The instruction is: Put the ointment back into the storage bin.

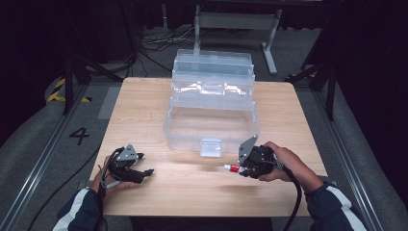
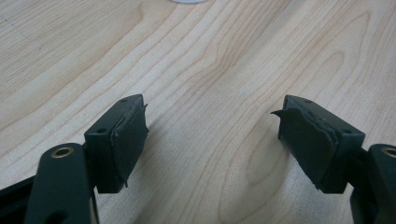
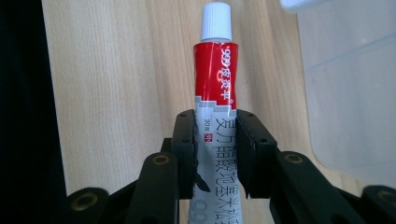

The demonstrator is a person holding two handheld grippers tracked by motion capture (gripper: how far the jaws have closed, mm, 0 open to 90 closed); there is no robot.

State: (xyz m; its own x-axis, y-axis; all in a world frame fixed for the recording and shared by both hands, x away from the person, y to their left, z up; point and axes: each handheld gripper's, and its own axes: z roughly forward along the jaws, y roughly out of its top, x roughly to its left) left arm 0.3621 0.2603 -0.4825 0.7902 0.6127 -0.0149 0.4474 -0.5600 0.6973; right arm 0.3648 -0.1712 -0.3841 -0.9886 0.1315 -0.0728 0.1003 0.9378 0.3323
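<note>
Two grippers sit low over the wooden worktop (image 1: 144, 110). Right gripper (image 3: 215, 140) is clamped on a red-and-white ointment tube (image 3: 216, 93), held just beside the clear plastic toolbox (image 1: 211, 103). Left gripper (image 2: 212, 135) rests with jaws apart, holding nothing.

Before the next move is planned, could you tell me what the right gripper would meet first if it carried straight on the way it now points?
The right gripper, shut on a red-and-white tube, points toward the person's left, along the front of the clear plastic box. Its way looks free over the bare wooden table; farther on lies the left gripper, though depth is uncertain.
</note>
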